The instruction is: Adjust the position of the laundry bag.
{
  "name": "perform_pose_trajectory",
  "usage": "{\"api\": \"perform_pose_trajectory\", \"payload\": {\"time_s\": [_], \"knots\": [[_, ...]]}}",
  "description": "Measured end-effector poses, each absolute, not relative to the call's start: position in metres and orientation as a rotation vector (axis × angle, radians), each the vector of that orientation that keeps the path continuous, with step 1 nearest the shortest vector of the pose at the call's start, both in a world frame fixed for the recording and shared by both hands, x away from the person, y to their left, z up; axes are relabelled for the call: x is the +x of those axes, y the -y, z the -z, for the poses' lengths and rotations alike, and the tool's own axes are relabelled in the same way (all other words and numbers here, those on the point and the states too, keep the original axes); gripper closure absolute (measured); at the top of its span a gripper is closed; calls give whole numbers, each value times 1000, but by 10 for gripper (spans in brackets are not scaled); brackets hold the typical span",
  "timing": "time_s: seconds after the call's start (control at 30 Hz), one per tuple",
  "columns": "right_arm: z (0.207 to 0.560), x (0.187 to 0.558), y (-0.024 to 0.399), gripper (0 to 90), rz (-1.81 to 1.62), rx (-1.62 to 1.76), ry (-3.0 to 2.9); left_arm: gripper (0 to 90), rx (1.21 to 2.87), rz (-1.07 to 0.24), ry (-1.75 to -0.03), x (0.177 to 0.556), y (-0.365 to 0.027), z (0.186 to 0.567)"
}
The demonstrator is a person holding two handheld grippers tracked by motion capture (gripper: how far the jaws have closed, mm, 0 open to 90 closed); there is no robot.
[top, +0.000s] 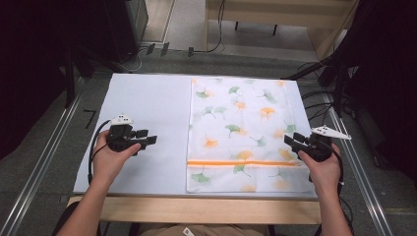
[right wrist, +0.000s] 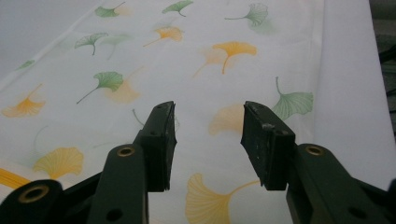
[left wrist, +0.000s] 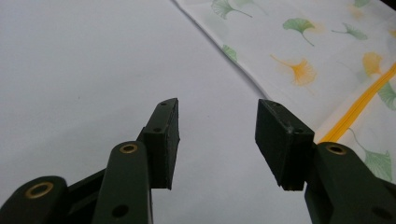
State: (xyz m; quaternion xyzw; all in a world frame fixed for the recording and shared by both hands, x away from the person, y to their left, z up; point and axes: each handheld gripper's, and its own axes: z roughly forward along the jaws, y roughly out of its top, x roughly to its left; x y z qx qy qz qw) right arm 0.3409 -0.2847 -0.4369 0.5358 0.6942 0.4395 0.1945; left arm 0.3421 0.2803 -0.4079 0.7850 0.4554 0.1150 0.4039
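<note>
Left hand-held gripper (top: 147, 140), jaws apart, hovers over bare white counter (top: 147, 98), near the cloth's (top: 246, 128) left edge. Right hand-held gripper (top: 294, 141), jaws apart, is above the cloth's right edge.

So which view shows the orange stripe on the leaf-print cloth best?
The high view: the orange stripe runs unbroken across the leaf-print cloth near its front edge. The left gripper view catches a slanted part of it at the right; the right gripper view shows just a sliver at the lower left.
</note>
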Motion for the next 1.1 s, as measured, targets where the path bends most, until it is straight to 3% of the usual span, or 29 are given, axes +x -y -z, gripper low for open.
{"api": "perform_pose_trajectory", "payload": {"time_s": [0.2,0.3,0.47,1.1], "knots": [[437,342,283,567,-1241,1512,-1946,515,1986,-311,-1117,341,-277,407],[436,341,283,575,-1247,1515,-1950,527,2003,-382,-1082,338,-273,406],[433,338,286,551,-1273,1493,-1951,525,1947,-213,-1185,340,-271,404],[433,333,282,527,-1207,1523,-1954,498,2008,-250,-1194,343,-263,405]]}}
